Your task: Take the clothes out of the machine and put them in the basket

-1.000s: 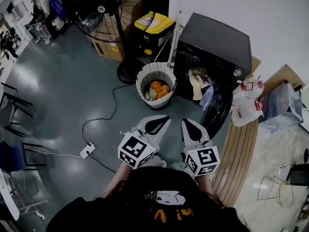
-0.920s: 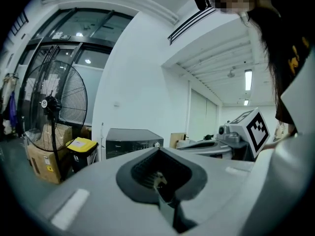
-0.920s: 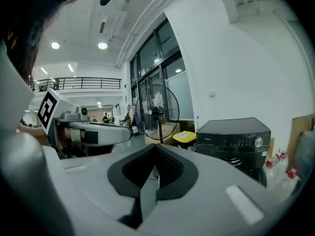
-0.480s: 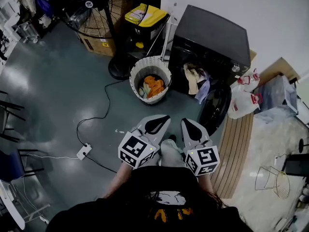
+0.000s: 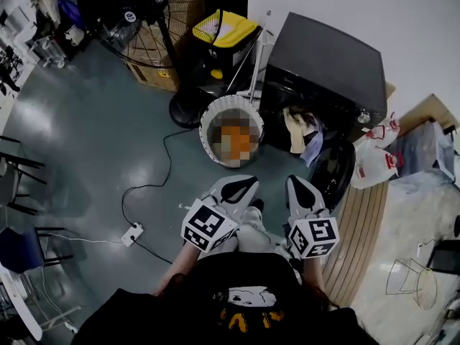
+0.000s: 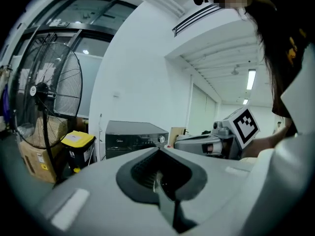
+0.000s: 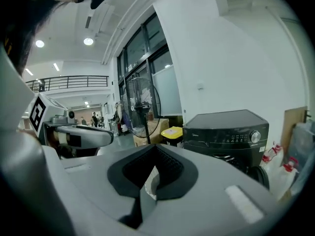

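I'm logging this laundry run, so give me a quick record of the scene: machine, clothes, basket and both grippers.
machine: black washing machine, door open
clothes: clothes hang out of the machine's opening
basket: white basket on the floor beside the machine, on its left in the head view; something orange inside, blurred
left gripper: left gripper shut, nothing between its jaws
right gripper: right gripper shut, nothing between its jaws
stage: both grippers held close to the person, short of machine and basket
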A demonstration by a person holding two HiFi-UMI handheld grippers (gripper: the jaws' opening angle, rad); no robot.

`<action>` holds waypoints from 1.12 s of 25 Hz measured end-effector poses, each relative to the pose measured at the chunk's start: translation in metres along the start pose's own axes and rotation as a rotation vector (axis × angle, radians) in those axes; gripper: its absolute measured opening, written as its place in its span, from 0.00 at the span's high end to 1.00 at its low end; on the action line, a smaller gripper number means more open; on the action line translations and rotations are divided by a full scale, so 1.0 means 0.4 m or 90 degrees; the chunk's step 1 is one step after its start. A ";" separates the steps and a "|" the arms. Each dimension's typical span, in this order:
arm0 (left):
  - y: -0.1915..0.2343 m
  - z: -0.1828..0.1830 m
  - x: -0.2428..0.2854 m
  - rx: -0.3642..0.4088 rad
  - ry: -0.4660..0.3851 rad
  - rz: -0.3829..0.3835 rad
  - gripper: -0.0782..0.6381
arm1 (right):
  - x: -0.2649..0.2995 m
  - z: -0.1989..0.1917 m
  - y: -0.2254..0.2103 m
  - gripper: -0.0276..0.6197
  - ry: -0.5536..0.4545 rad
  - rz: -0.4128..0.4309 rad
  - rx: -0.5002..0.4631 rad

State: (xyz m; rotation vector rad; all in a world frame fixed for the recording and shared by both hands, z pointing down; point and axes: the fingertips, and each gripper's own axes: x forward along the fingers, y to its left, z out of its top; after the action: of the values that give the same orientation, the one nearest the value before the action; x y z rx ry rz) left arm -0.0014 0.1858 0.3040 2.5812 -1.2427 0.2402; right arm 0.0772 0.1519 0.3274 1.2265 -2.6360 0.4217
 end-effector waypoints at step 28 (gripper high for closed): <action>0.278 -0.167 0.724 0.129 0.184 -0.155 0.89 | 0.541 -0.272 -0.740 0.92 0.096 -0.166 0.050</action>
State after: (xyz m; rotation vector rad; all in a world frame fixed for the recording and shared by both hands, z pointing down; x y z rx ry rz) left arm 0.0884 -0.0746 0.4617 2.7088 -0.8324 0.6915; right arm 0.1750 -0.1470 0.5450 1.4766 -2.3142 0.5518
